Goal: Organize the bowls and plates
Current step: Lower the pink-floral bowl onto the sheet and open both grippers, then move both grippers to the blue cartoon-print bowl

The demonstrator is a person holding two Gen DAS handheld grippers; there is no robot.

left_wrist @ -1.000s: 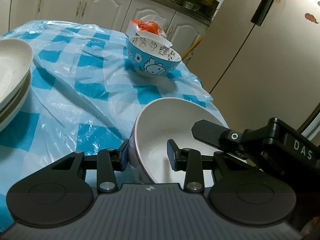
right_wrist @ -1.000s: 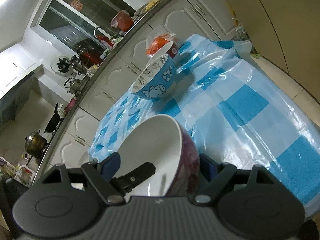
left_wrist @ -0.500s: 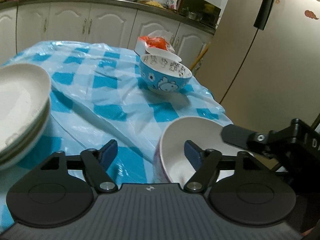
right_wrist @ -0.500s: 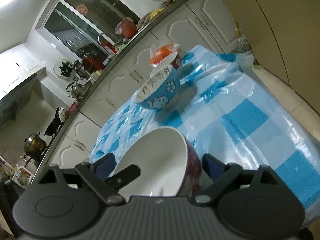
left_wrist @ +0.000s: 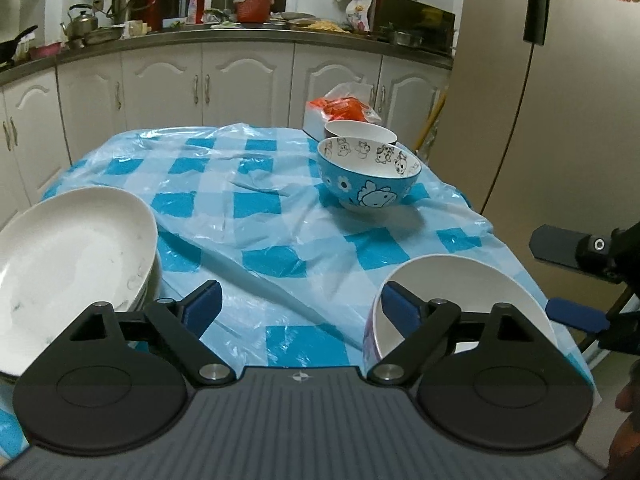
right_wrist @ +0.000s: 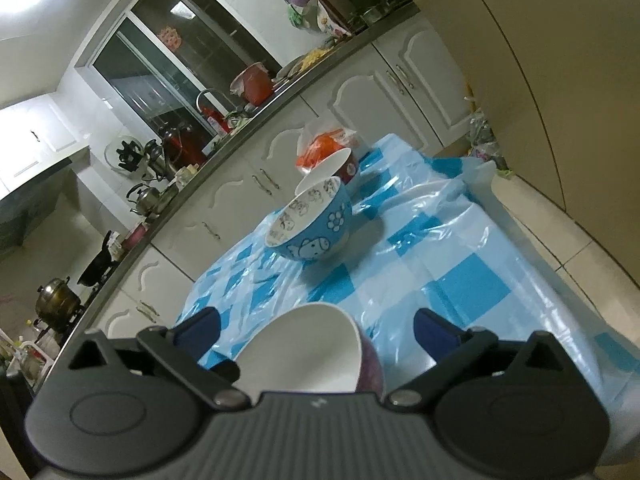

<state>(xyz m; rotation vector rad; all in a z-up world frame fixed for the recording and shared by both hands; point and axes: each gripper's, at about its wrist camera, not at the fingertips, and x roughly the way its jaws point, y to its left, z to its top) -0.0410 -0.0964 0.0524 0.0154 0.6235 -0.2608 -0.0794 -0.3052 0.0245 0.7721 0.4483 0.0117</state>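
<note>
A white bowl with a purple outside [left_wrist: 460,300] [right_wrist: 304,352] sits at the near right of the table. My left gripper [left_wrist: 300,304] is open and empty, its right finger at the bowl's left rim. My right gripper [right_wrist: 316,328] is open, and the bowl sits low between its fingers. A blue cartoon bowl [left_wrist: 368,178] [right_wrist: 312,228] stands farther back, with a red-sided white bowl [left_wrist: 360,132] [right_wrist: 336,166] behind it. A stack of white plates [left_wrist: 68,264] sits at the near left.
The table has a crinkled blue-checked plastic cover [left_wrist: 260,208]. An orange bag [left_wrist: 344,106] lies at its far edge. Kitchen cabinets [left_wrist: 200,88] run behind. A fridge [left_wrist: 560,100] stands at the right, beside the table's right edge.
My left gripper let go of the purple-sided bowl, opened wide and drew back and up. My right gripper also opened wider and pulled back. The bowl now rests on the table.
</note>
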